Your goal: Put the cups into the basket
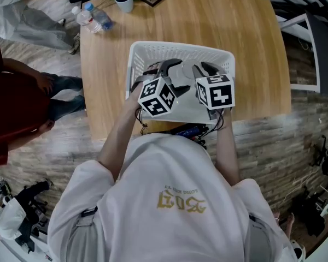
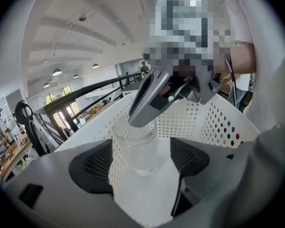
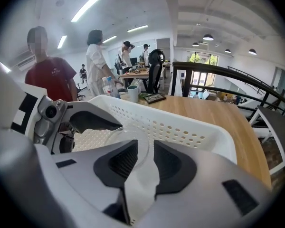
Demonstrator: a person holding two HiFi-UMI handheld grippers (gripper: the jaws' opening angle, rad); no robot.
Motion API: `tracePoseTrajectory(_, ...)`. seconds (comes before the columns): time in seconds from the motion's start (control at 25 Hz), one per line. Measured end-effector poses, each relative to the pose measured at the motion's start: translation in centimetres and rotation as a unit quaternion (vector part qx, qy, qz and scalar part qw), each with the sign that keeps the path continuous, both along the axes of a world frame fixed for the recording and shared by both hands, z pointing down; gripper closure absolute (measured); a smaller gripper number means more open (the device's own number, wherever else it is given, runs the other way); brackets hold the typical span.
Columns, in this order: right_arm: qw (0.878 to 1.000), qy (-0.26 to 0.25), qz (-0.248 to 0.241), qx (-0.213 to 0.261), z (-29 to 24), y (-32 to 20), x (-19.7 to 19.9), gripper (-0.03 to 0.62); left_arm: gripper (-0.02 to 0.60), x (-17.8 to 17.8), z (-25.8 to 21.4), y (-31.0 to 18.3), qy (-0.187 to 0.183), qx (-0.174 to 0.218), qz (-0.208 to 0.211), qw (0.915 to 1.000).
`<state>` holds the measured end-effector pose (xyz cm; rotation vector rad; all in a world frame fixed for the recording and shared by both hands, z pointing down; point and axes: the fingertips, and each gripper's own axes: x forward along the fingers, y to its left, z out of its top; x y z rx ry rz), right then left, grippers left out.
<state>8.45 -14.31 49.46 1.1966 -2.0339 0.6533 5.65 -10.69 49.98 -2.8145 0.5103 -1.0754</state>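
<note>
Fingers of the right gripper (image 3: 145,148), released around the cup (image 2: 133,137) rim, are best lifted straight out, the left gripper (image 2: 143,150) fingers being spread wide of it.

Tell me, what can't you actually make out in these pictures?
- Head view: the left gripper and right gripper cover the basket floor, hiding the clear cup and any others.
- Right gripper view: its own jaws hide most of the cup.
- Head view: the bottles have labels too small to read.
</note>
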Motion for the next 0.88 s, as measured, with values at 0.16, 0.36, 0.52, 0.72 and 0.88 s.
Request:
tracePoseTrajectory(0.16,1.0,0.003,0.009,0.01,-0.2,-0.3,0.5,0.477,0.202,0.0,-0.3,-0.1,0.003,-0.003,-0.005,1.0)
tracePoseTrajectory(0.36,1.0,0.001,0.011,0.019,-0.2,-0.4,0.6,0.476,0.202,-0.1,-0.5,-0.3,0.006,0.002,-0.011,0.9999)
tracePoseTrajectory(0.52,1.0,-0.006,0.011,0.023,-0.2,-0.3,0.6,0.476,0.202,-0.1,-0.7,0.0,0.003,0.003,-0.01,0.9999)
tracePoseTrajectory(0.72,1.0,-0.012,0.01,0.023,-0.2,-0.3,0.4,0.476,0.202,-0.5,-0.9,0.2,-0.011,0.0,-0.008,0.9999)
tracePoseTrajectory(0.88,1.0,-0.016,0.007,0.024,-0.2,-0.3,0.3,0.476,0.202,-1.3,-1.0,-0.2,-0.019,0.003,-0.018,0.9996)
